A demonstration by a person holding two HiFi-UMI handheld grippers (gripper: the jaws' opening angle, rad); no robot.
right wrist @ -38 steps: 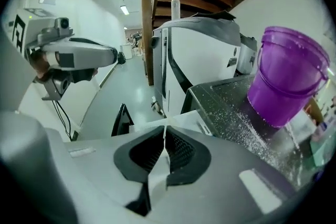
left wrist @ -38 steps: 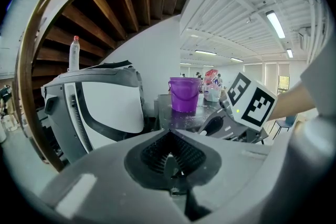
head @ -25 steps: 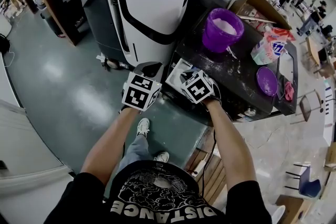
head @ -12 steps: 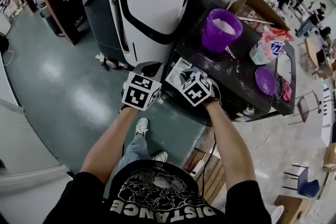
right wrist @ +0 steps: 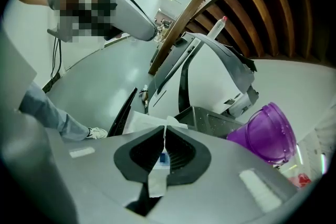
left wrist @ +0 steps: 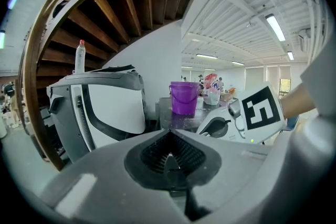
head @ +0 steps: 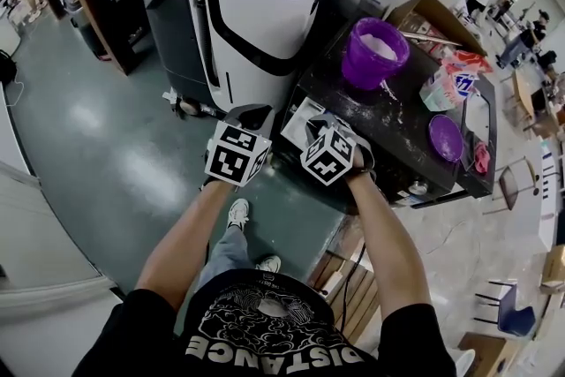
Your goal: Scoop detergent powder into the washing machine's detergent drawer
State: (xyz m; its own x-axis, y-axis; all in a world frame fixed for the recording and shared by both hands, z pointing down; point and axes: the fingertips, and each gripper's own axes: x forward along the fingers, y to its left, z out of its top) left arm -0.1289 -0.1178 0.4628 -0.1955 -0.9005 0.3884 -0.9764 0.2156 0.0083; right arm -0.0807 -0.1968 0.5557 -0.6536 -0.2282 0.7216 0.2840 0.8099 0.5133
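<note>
The black washing machine (head: 402,146) stands at the right, its top dusted with powder. A purple bucket (head: 375,53) of white powder sits on it, also seen in the left gripper view (left wrist: 184,97) and the right gripper view (right wrist: 268,134). The white detergent drawer (head: 298,115) juts from the machine's front. My right gripper (head: 314,128) is at that drawer; in its own view the right gripper (right wrist: 165,130) is shut, with a thin white edge of the drawer (right wrist: 142,119) between the jaws. My left gripper (head: 251,116) hovers just left of it, and the left gripper (left wrist: 169,134) is shut on nothing.
A detergent bag (head: 446,84) and a purple round lid (head: 446,137) lie on the machine's top. A large white and grey machine (head: 256,13) stands to the left. A cardboard box (head: 433,13) sits behind the bucket. People stand far right.
My right gripper has drawn slightly back toward me and rolled a little at the drawer. The left gripper has stayed in place.
</note>
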